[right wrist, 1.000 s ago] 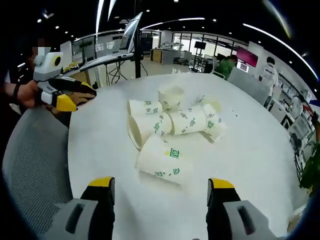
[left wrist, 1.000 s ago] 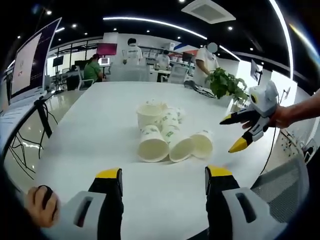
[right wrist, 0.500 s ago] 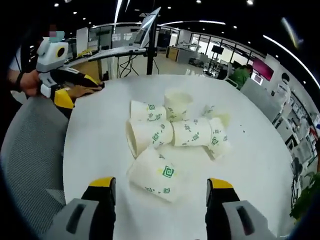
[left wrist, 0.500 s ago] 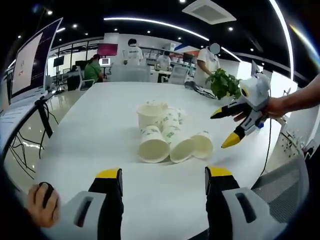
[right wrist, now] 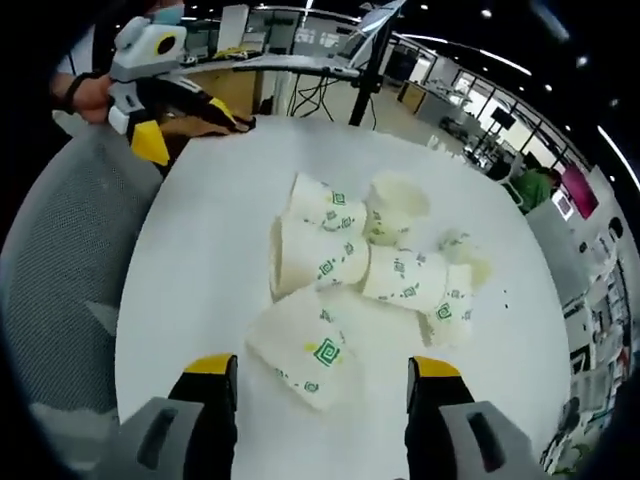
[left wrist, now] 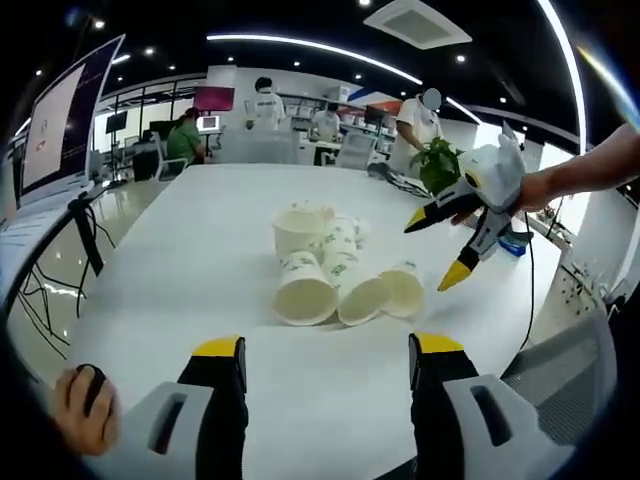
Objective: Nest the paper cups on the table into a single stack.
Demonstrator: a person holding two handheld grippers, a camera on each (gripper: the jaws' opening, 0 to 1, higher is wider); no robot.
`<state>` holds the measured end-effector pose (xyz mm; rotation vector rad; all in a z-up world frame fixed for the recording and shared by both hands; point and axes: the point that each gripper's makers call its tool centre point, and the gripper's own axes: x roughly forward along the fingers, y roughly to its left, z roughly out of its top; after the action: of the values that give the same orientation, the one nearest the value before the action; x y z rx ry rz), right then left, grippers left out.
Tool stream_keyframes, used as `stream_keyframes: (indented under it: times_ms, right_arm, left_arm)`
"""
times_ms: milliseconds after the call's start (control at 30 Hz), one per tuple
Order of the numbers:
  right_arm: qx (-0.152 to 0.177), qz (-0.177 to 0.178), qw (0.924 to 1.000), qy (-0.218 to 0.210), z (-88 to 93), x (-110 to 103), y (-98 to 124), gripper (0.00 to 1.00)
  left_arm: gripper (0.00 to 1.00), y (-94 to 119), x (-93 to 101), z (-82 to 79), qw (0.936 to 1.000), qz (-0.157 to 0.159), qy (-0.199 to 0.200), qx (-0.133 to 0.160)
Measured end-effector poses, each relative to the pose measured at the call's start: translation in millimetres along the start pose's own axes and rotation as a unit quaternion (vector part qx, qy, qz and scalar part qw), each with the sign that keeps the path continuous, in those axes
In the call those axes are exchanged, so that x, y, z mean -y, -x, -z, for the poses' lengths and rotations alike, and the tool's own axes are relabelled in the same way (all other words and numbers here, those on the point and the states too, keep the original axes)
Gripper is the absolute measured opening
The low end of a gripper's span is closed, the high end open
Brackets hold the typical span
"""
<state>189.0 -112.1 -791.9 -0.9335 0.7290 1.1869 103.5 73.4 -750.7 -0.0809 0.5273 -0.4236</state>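
Your right gripper (right wrist: 312,375) hangs with jaws spread over the nearest lying paper cup (right wrist: 305,352) in the cluster at mid-table (right wrist: 190,280), your left gripper (left wrist: 322,355) likewise spread and empty, so pinch that light, crushable cup gently by its side wall near the rim.

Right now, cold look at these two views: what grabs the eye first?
The jumble of paper cups in the middle of the white table: most lie on their sides, one stands upright at the back. Next, the right gripper, open, poised above the cups' right edge in the left gripper view. The left gripper hangs open, back from the pile at the near edge.
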Motion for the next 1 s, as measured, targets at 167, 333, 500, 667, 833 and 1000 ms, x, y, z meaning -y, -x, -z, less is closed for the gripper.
stream_keyframes:
  times_ms: [167, 333, 500, 667, 833, 1000]
  right_arm:
    - [-0.022, -0.030, 0.9980, 0.051, -4.3, -13.4, -9.0, 0.68]
    - [-0.053, -0.055, 0.9910, 0.110, -0.2, -22.4, -24.0, 0.69]
    - [-0.063, -0.075, 0.9875, 0.123, -1.3, -28.1, -36.2, 0.66]
    - [-0.073, -0.094, 0.9843, 0.130, -2.3, -35.5, -42.6, 0.57]
    - [-0.105, -0.107, 0.9765, 0.154, 12.2, -41.5, -47.1, 0.48]
    - [-0.108, -0.108, 0.9769, 0.149, 15.0, -41.5, -46.1, 0.43]
  left_arm:
    - [0.64, -0.6, 0.9, 0.6, 1.0000, 0.002, -0.002, -0.001]
    - [0.64, -1.4, 1.2, 1.7, 1.0000, 0.004, -0.002, -0.003]
    - [0.64, -4.1, 0.7, 3.8, 0.9999, 0.007, -0.004, -0.006]
    - [0.62, -5.3, 3.2, 5.5, 0.9998, 0.014, -0.005, -0.010]
    - [0.62, -3.8, 5.7, 5.7, 0.9997, 0.016, -0.008, -0.014]
    - [0.61, -4.0, 6.6, 6.5, 0.9997, 0.019, -0.007, -0.016]
